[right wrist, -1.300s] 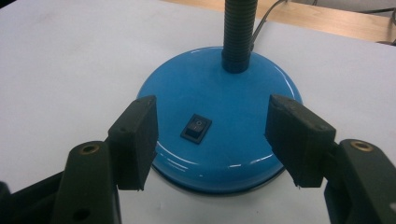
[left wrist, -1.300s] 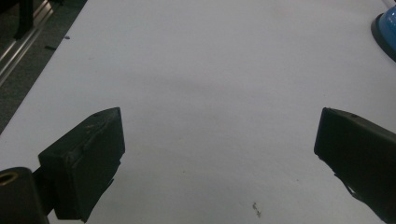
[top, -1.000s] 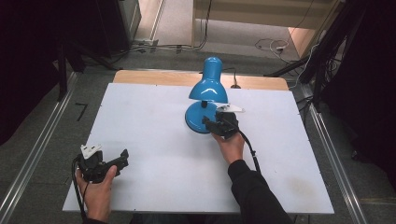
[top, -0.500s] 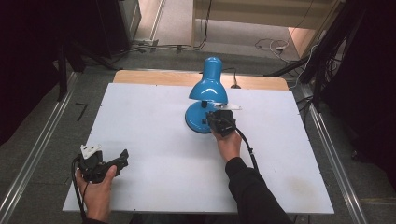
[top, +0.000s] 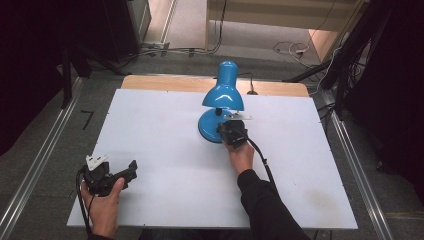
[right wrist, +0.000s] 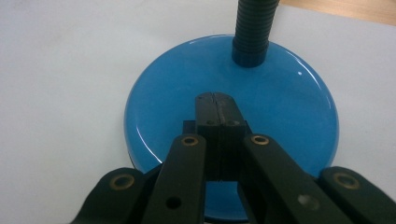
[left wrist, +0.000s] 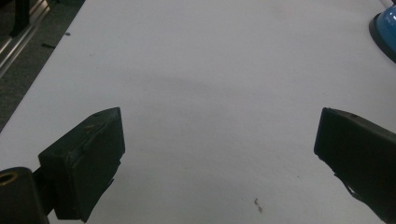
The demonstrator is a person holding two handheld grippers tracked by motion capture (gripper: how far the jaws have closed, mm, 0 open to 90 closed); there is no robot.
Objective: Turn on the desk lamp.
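- Toward the far middle of the white table (top: 165, 125) stands a blue lamp (top: 223, 92), its round base (right wrist: 163, 102) flat on the surface and its shade bent forward over it.
- Over that base hovers the right gripper (right wrist: 217, 99), jaws pressed together with nothing between them; the tips sit above a small dark block, seemingly the switch (right wrist: 188, 126).
- By my reading, the work is pressing that switch: the reach is made, but whether the tips touch it I cannot tell, and no light shows from the shade.
- Near the front left corner rests the left gripper (top: 131, 169), jaws spread wide and empty, well apart from the lamp.
- Bare tabletop lies between the two hands; the ribbed neck (right wrist: 254, 28) stands just behind the right gripper's tips, and the table's far edge is close beyond the lamp.
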